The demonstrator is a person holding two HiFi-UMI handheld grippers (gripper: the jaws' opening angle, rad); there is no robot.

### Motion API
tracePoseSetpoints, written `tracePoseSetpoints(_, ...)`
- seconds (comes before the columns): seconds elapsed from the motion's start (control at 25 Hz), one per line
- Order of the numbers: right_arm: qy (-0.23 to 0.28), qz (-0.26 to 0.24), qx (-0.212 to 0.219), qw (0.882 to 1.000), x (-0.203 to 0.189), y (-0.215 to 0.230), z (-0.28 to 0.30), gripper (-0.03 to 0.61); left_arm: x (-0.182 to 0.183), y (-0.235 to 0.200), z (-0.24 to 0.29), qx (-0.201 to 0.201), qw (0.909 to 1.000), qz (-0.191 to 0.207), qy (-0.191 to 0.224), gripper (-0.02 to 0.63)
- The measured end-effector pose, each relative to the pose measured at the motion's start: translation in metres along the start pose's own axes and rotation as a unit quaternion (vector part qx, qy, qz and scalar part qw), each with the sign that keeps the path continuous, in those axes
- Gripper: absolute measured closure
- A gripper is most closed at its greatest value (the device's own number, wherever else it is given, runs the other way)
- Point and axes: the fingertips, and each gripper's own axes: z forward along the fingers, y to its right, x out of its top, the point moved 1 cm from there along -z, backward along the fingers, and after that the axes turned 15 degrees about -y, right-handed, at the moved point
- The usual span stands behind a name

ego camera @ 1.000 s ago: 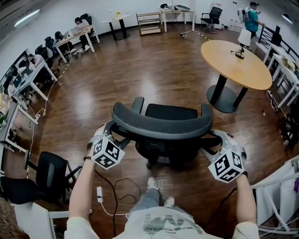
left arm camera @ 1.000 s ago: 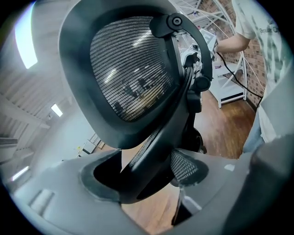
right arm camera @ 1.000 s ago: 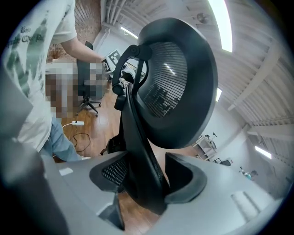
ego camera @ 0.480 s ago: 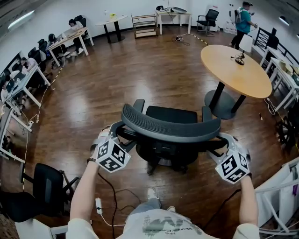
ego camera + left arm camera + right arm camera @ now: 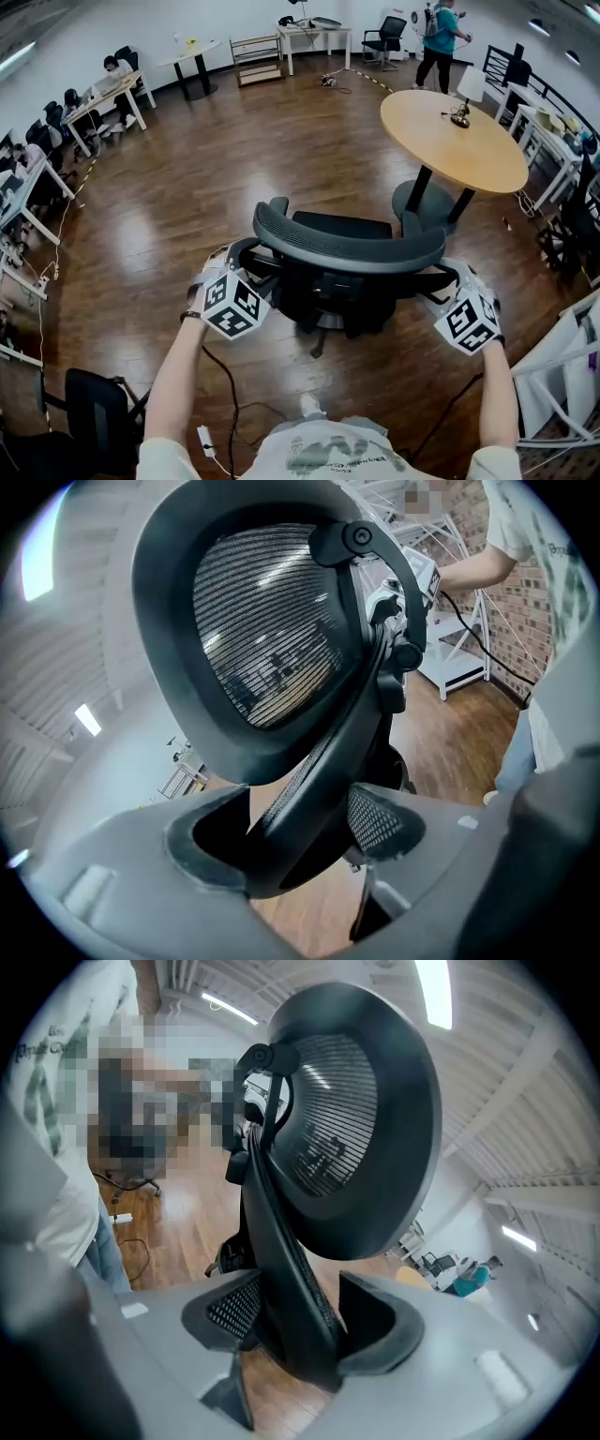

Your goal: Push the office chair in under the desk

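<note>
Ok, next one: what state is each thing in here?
office chair, upright on the floor, not under any desk.
left hand-held gripper, shut on the office chair's back frame.
right hand-held gripper, shut on the office chair's back frame.
round table, standing, nothing pushed under it.

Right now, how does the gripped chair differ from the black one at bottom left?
The gripped chair is clamped by left gripper and right gripper; the spare chair stands untouched. The gripped chair sits mid-floor; the spare chair at the view's edge. Both are black.
</note>
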Motion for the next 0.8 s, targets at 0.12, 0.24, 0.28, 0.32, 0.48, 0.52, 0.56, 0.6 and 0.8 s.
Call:
tracePoseSetpoints(0.12,-0.009,0.014,-0.01,1.0,0.004,0.011,0.008,0.322,0.006,-0.016,0.015,-0.009,0.9999,0.01,0.004,0.27)
tracePoseSetpoints(0.24,-0.01,0.023,-0.016,1.0,0.006,0.02,0.018,0.321,0.011,-0.028,0.03,-0.015,0.9997,0.017,0.009,0.27)
tracePoseSetpoints(0.28,-0.011,0.026,-0.016,0.999,0.006,0.022,0.022,0.321,0.012,-0.031,0.035,-0.017,0.9996,0.019,0.01,0.27)
tracePoseSetpoints(0.32,-0.011,0.029,-0.016,0.999,0.007,0.024,0.025,0.321,0.014,-0.035,0.04,-0.019,0.9995,0.021,0.011,0.27)
tracePoseSetpoints(0.48,-0.013,0.041,-0.024,0.999,0.01,0.041,0.037,0.318,0.024,-0.054,0.058,-0.022,0.9991,0.031,0.016,0.27)
tracePoseSetpoints(0.52,-0.014,0.044,-0.027,0.999,0.011,0.046,0.04,0.318,0.028,-0.059,0.063,-0.023,0.999,0.034,0.017,0.27)
tracePoseSetpoints(0.56,-0.015,0.047,-0.029,0.998,0.012,0.05,0.043,0.316,0.03,-0.064,0.068,-0.025,0.9989,0.036,0.018,0.27)
tracePoseSetpoints(0.6,-0.014,0.049,-0.031,0.998,0.014,0.055,0.047,0.316,0.033,-0.07,0.072,-0.028,0.9987,0.039,0.019,0.27)
tracePoseSetpoints(0.8,-0.016,0.057,-0.053,0.997,0.025,0.078,0.067,0.313,0.041,-0.1,0.101,-0.037,0.9978,0.05,0.024,0.27)
